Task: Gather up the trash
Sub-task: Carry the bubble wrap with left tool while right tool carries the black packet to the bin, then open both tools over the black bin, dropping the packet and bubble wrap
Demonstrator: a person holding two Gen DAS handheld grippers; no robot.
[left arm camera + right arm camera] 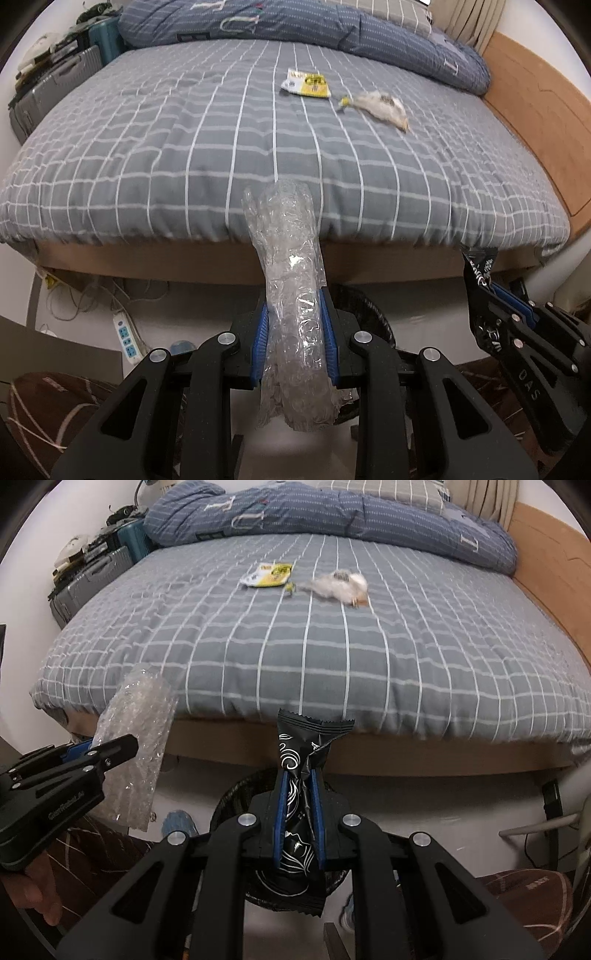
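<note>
Both grippers are loaded: our left gripper is clamped on a bubble wrap roll, our right gripper pinches a black wrapper, both hanging over the dark bin below the bed. We reckon the springy, floppy roll could catch the rim and land on the floor.

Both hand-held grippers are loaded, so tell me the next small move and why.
Probably lower the right hand-held gripper a little and release the black snack wrapper into the black mesh bin right beneath it. The left hand-held gripper, clamping bubble wrap, could follow.
</note>
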